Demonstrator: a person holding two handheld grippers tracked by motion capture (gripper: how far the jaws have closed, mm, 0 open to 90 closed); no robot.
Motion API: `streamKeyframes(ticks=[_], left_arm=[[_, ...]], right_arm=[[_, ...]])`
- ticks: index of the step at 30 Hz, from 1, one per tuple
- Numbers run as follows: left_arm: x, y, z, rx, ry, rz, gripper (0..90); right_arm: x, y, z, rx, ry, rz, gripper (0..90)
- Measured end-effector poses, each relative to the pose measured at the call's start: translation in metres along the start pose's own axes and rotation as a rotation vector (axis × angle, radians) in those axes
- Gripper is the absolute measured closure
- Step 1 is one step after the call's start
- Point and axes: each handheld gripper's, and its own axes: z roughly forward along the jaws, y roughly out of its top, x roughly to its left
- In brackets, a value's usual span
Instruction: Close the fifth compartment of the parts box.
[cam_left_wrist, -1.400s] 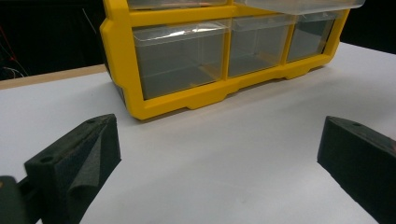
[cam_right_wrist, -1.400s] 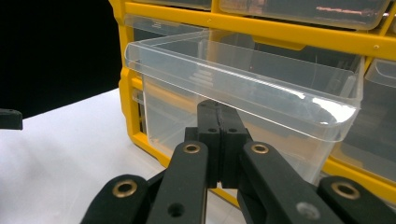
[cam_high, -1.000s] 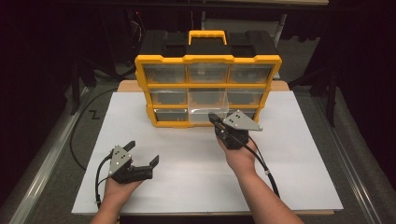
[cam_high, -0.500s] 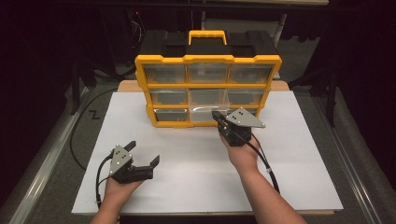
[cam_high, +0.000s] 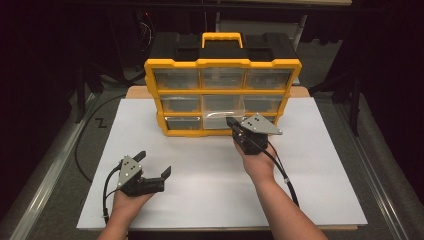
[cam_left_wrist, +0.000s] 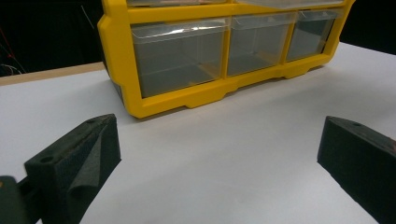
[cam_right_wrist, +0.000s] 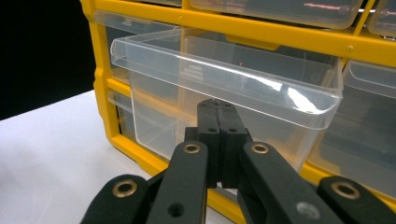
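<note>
One clear drawer (cam_right_wrist: 224, 88) is pulled partway out of the yellow drawer box (cam_high: 222, 95), which stands at the 12 o'clock side of the white tabletop (cam_high: 210, 180). It is the middle drawer of the box, and it looks empty. The right gripper (cam_high: 235, 126) is held under the drawer's front lip, with its fingers (cam_right_wrist: 218, 121) pressed together and nothing between them. The left gripper (cam_high: 150, 167) is kept low at 7 o'clock, well apart from the box, with its fingers (cam_left_wrist: 79, 158) spread wide. The step in hand seems to be moving this drawer. Next, a slow, straight pull or push is needed, so the box is not dragged.
</note>
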Motion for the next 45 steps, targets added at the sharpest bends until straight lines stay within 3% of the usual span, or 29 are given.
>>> streamKeyframes(ticks=[12,22,28,36,45], left_arm=[[0.001,0.001,-0.002,-0.011,0.009,-0.012,0.1],[0.004,-0.002,0.003,0.015,0.039,-0.021,0.1],[0.003,-0.001,0.004,0.014,0.021,-0.011,0.1],[0.003,-0.002,0.005,0.015,0.012,-0.02,0.1],[0.002,0.0,0.004,0.005,0.0,-0.006,0.1]], right_arm=[[-0.005,0.001,0.006,0.009,-0.013,0.016,90.0],[-0.009,0.008,0.017,0.038,-0.03,0.024,90.0],[-0.012,0.011,0.023,0.048,-0.052,-0.003,90.0],[-0.018,0.013,0.039,0.079,-0.076,0.026,90.0],[-0.019,0.016,0.048,0.09,-0.099,0.01,90.0]])
